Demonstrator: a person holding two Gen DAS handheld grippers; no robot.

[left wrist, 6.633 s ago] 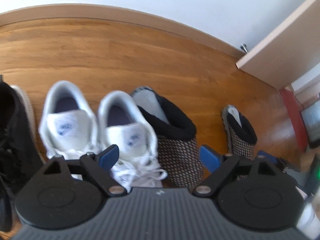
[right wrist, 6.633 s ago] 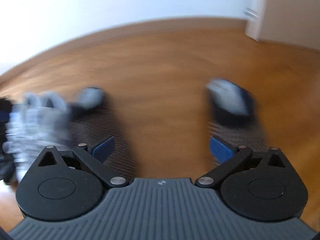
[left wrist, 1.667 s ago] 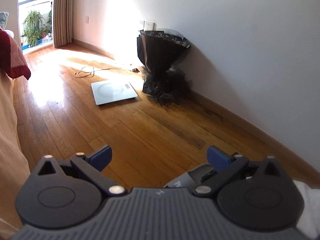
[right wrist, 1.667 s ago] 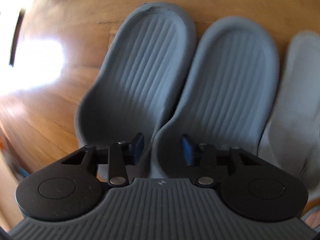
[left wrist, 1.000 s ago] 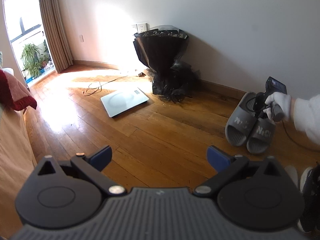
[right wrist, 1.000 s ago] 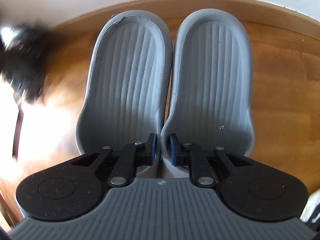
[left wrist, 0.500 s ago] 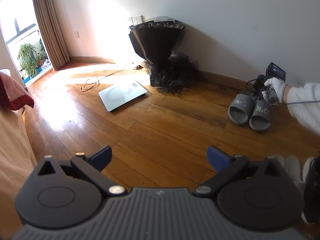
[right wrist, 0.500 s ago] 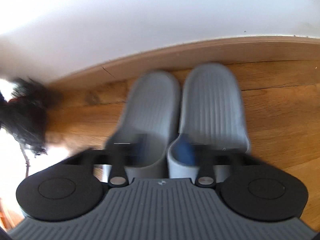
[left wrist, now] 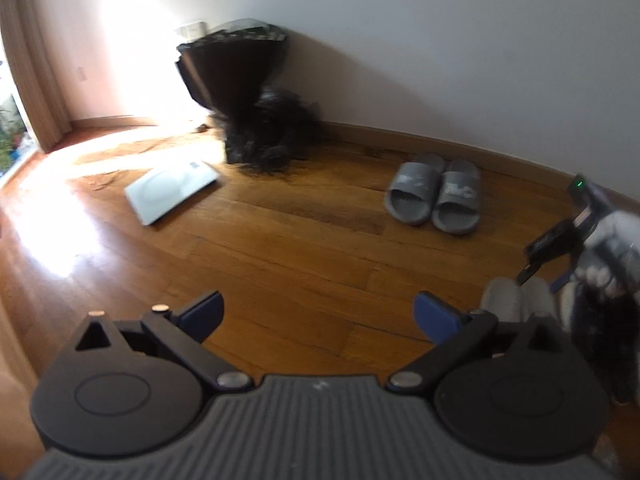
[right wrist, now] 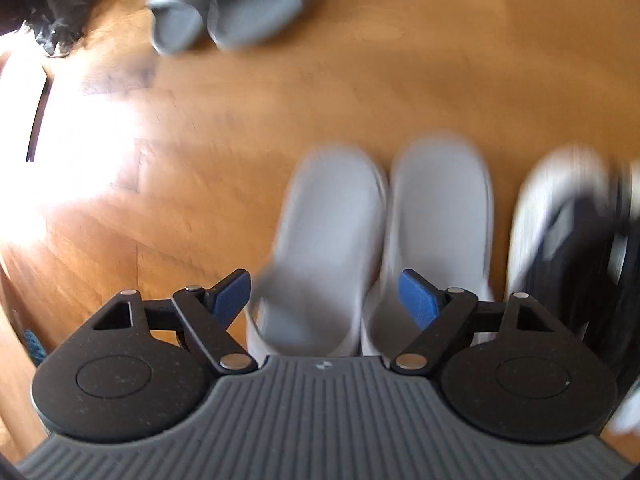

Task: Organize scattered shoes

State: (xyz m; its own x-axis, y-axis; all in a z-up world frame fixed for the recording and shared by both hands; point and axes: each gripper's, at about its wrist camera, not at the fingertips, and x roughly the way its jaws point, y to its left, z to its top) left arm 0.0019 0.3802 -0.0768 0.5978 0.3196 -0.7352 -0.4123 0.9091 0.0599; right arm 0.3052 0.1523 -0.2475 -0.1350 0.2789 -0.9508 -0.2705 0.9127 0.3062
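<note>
Colours noted, floor level
Dark grey slides [left wrist: 434, 196] with pale lettering; light grey slippers [right wrist: 384, 236]; brown wooden floor [left wrist: 304, 256]; white scale [left wrist: 172, 192]; blue gripper pads [right wrist: 418, 302].

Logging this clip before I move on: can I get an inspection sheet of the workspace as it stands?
Surface: wood floor, sunlit patch at left.
Job's things: grey slides paired near the wall; pale slippers paired under the right gripper; dark shoe beside them, blurred.
Clutter: scale; black bouquet against the wall.
Grippers: left gripper open, empty; right gripper open, empty, above the slippers.
Cables: nothing seen.
Surroundings: white wall, curtain at far left.
</note>
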